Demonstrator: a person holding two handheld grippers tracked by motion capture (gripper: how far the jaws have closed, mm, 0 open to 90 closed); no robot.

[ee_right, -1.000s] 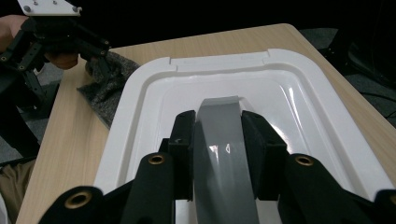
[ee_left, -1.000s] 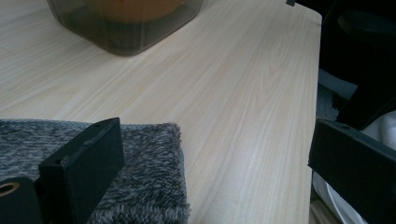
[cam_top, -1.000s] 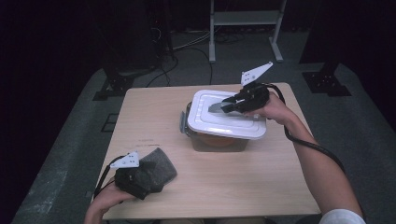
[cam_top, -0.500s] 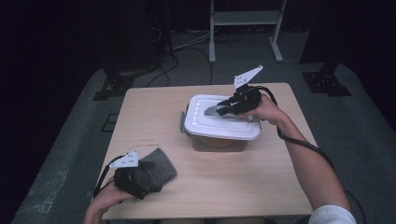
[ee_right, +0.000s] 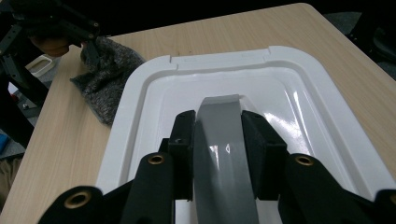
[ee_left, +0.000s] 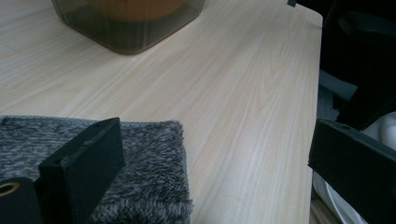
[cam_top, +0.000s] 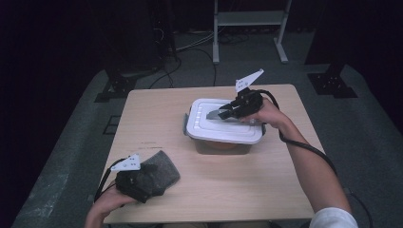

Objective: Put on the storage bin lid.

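Dark floor with cables and a metal stand [cam_top: 249, 28] surrounds the wooden tabletop [cam_top: 247, 185]. On the tabletop middle stands a box [cam_top: 221, 145] with a white lid [cam_top: 204, 126]. The right claw [cam_top: 219, 114] is clamped on the lid's grey handle [ee_right: 223, 154]; the right gripper view shows the pads pressing both its sides. Near the front left corner lies a grey cloth [cam_top: 159, 168], well apart from the box. The left claw [ee_left: 219, 186] stands apart, one pad over the cloth, the other past the tabletop edge. The left gripper view shows something orange [ee_left: 133, 5] inside the box.
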